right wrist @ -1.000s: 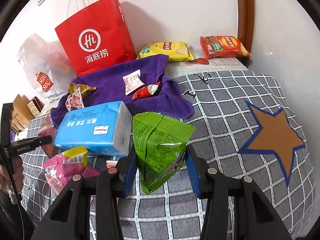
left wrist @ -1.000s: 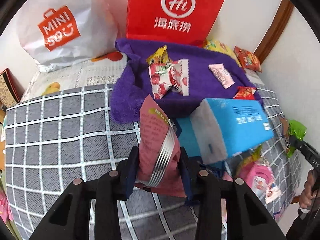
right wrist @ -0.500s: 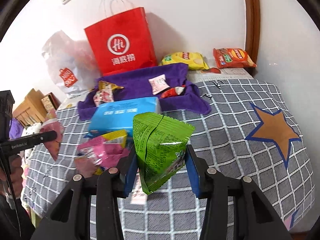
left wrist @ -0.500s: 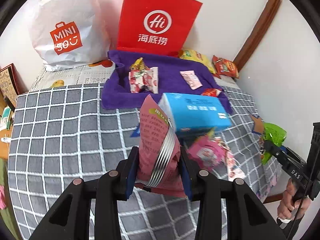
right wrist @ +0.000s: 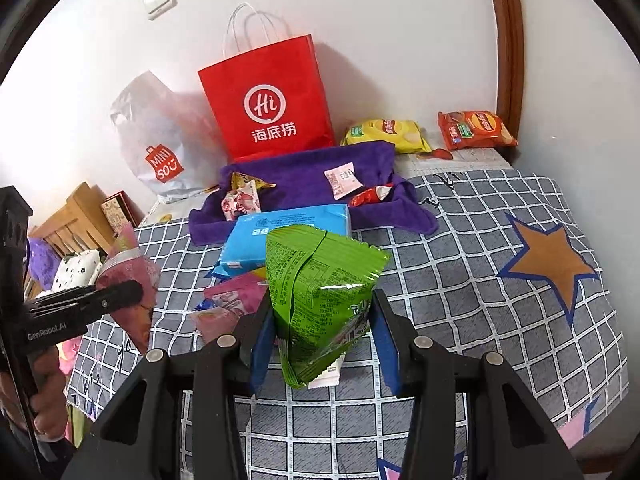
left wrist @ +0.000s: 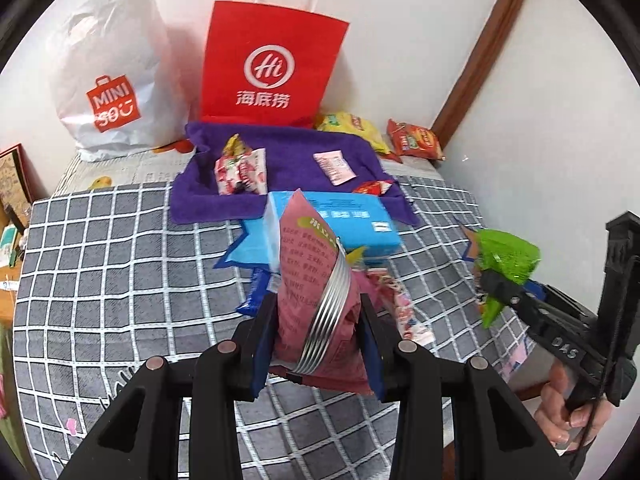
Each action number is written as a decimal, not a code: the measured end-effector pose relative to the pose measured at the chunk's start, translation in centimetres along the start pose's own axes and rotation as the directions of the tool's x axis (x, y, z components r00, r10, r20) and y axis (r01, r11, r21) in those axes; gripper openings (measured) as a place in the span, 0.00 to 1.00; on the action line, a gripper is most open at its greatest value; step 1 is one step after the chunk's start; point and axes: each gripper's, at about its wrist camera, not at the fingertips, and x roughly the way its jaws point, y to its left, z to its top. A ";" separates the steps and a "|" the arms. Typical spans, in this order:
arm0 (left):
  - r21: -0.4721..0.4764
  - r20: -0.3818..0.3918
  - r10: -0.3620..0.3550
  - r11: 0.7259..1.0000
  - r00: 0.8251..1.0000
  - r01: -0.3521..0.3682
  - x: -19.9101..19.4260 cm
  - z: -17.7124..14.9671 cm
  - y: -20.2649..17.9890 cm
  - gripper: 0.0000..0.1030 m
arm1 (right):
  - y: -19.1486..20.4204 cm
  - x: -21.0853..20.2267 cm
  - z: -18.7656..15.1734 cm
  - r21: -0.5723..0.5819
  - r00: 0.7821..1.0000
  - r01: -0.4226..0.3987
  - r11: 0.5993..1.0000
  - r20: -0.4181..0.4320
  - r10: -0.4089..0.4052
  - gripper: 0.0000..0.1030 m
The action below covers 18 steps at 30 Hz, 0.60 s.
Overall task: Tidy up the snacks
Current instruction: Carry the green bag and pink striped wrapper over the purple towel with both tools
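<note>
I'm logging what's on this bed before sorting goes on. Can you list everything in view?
Red paper bag: 1, red, against the back wall.
White plastic bag: 1, white with red logo, left of the red bag.
Purple towel: 1, purple, in front of the red bag, small snack packets on it.
Chip bags: 2, yellow and red-orange, back right by the wall.
Blue pack: 1, light blue, on the checked bedspread at the towel's front edge.
Pink packets: a few, pink, in front of the blue pack.
Pink bag: 1, held in left tool.
Green bag: 1, held in right tool.
</note>
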 end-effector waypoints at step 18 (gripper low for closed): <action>0.016 0.031 -0.025 1.000 0.999 0.025 0.6 4.0 -1.0 0.35 | 1.3 1.1 4.0 -0.026 0.999 -0.042 0.999 0.008 0.042 0.43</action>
